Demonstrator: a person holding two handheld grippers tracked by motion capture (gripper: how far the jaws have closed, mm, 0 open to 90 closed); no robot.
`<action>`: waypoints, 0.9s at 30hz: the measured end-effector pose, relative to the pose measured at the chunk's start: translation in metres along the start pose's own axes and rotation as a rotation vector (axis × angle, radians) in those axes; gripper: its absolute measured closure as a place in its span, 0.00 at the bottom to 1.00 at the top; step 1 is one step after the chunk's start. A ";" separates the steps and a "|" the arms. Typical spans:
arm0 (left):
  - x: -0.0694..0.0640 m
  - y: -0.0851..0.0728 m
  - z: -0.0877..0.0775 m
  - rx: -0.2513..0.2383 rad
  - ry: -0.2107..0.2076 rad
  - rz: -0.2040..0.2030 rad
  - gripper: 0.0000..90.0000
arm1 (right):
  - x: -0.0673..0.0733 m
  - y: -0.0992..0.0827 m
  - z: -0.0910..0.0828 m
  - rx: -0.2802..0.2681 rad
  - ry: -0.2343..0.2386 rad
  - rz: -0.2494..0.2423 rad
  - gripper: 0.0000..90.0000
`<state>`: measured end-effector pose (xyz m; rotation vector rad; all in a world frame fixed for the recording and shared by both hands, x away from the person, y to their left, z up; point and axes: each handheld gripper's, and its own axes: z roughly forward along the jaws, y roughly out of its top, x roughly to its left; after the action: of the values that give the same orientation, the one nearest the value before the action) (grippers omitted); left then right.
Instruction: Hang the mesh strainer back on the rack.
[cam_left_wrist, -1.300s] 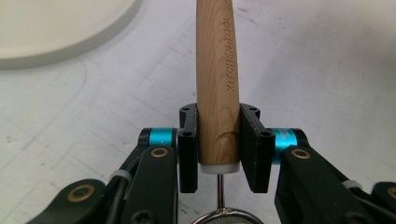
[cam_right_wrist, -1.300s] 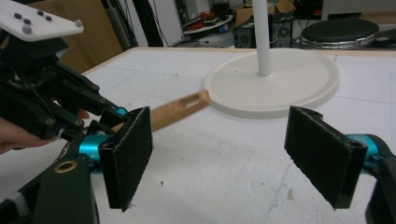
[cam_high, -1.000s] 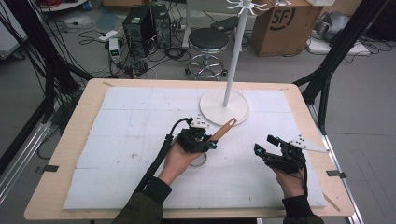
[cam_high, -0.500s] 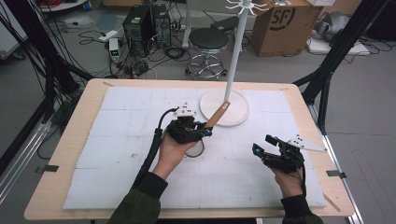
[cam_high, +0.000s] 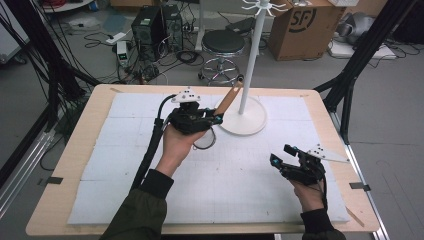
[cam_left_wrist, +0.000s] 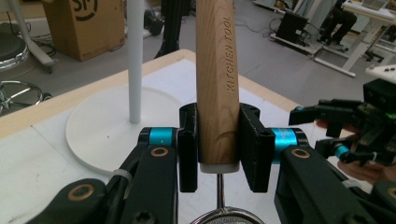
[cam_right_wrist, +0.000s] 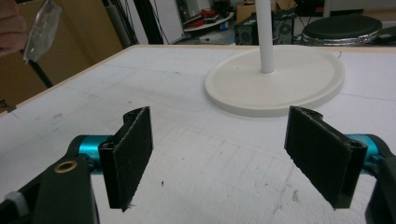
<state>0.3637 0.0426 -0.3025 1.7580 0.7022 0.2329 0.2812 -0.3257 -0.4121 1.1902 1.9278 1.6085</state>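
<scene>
Held thing: a kitchen strainer with a light wooden handle (cam_left_wrist: 217, 84) and a round metal mesh head (cam_high: 204, 140), lifted above the desk (cam_high: 70, 165).
Left claw (cam_left_wrist: 218, 144): closed on the handle.
Handle axis: points up and away, toward the white hook stand (cam_high: 248, 75), just beside it.
Right claw (cam_right_wrist: 231, 161): open, empty, well apart.
Nearer hand: left.
</scene>
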 end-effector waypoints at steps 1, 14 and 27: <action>0.000 0.003 -0.001 -0.002 0.001 0.005 0.79 | 0.000 0.000 0.000 0.000 -0.001 0.002 0.25; 0.004 0.027 -0.004 -0.054 -0.019 0.001 0.79 | -0.002 0.000 -0.001 -0.004 0.001 0.011 0.25; 0.013 0.061 -0.002 -0.051 -0.023 0.007 0.79 | -0.006 0.000 -0.001 -0.006 0.013 0.030 0.25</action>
<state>0.3938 0.0424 -0.2478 1.7122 0.6676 0.2331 0.2842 -0.3307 -0.4135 1.2148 1.9205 1.6399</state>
